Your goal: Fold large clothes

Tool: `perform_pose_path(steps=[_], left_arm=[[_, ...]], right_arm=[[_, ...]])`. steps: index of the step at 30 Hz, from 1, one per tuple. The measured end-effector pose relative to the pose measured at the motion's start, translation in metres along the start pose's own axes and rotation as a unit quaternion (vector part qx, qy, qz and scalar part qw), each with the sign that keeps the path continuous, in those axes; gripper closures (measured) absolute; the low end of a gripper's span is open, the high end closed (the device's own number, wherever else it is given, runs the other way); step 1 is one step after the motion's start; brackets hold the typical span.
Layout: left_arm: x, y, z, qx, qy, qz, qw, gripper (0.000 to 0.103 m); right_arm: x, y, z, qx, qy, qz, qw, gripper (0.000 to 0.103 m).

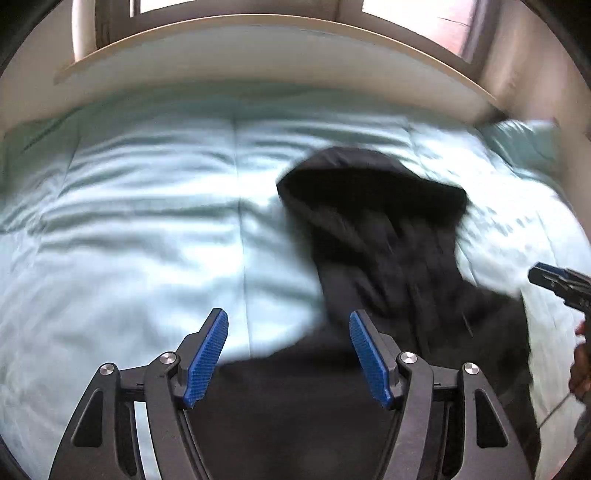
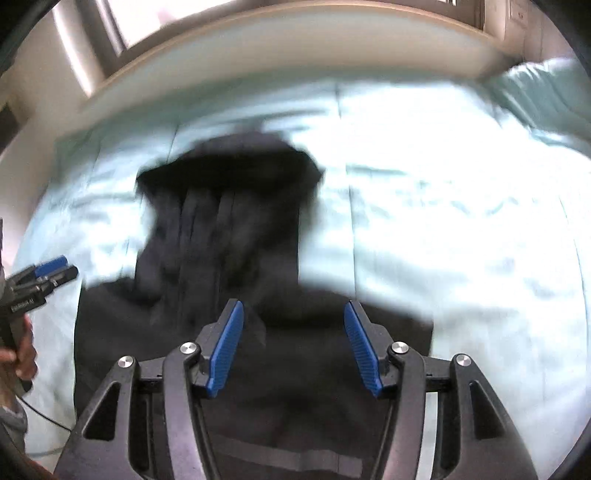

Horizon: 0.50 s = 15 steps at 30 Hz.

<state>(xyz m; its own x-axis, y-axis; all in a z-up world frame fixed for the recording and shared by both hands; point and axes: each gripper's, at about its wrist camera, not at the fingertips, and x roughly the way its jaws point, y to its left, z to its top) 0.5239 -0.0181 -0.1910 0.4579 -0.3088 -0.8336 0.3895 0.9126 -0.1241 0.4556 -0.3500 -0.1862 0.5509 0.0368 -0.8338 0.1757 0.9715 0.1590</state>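
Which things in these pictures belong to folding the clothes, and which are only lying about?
Belongs to the job:
- black hooded garment, spread on the bed
- left gripper, open, nothing held
- right gripper, open, nothing held

Only lying about:
- pale green quilted bedcover
- pale green pillow, at the far right
- light wooden bed frame

Window daylight, glaring bedspread — motion-blurred, fisheye-warped.
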Motion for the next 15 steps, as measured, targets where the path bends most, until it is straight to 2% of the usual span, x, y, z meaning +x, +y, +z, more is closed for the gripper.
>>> perform_pose_path(steps=[2, 5, 9, 11, 12, 13, 14, 15], left_arm=[[0.029, -0.003, 0.024, -0.006, 0.006, -0.01, 0.9999, 0.033], [0.079, -0.005, 0.055, -0.013, 0.029, -0.005, 0.9995, 0.033], [0.122, 0.0, 0.07, -0.03, 0.049, -0.003, 0.9983, 0.033], [0.132, 0.001, 0.077, -0.039, 0.042, 0.0, 0.9984, 0.034], [0.137, 0.004, 0.081, -0.049, 0.036, -0.001, 0.9981, 0.047], [0.138, 0.009, 0.085, -0.066, 0.027, -0.018, 0.9973, 0.084], [0.135, 0.014, 0.086, -0.081, 0.026, -0.03, 0.9959, 0.092], [0.129, 0.024, 0.087, -0.112, 0.014, -0.05, 0.9923, 0.092]], right_arm=[[0.027, 0.001, 0.03, 0.012, -0.004, 0.012, 1.0, 0.043], [0.065, -0.001, 0.066, 0.035, 0.001, 0.015, 0.999, 0.043], [0.105, -0.006, 0.084, 0.053, 0.025, 0.013, 0.998, 0.043], [0.127, -0.003, 0.086, 0.044, 0.045, -0.005, 0.998, 0.057], [0.131, -0.002, 0.086, 0.038, 0.047, -0.011, 0.998, 0.069], [0.132, -0.001, 0.087, 0.03, 0.038, -0.024, 0.999, 0.086], [0.127, -0.002, 0.088, 0.029, 0.027, -0.022, 0.999, 0.091], [0.116, -0.007, 0.087, 0.036, 0.008, -0.008, 0.999, 0.094]])
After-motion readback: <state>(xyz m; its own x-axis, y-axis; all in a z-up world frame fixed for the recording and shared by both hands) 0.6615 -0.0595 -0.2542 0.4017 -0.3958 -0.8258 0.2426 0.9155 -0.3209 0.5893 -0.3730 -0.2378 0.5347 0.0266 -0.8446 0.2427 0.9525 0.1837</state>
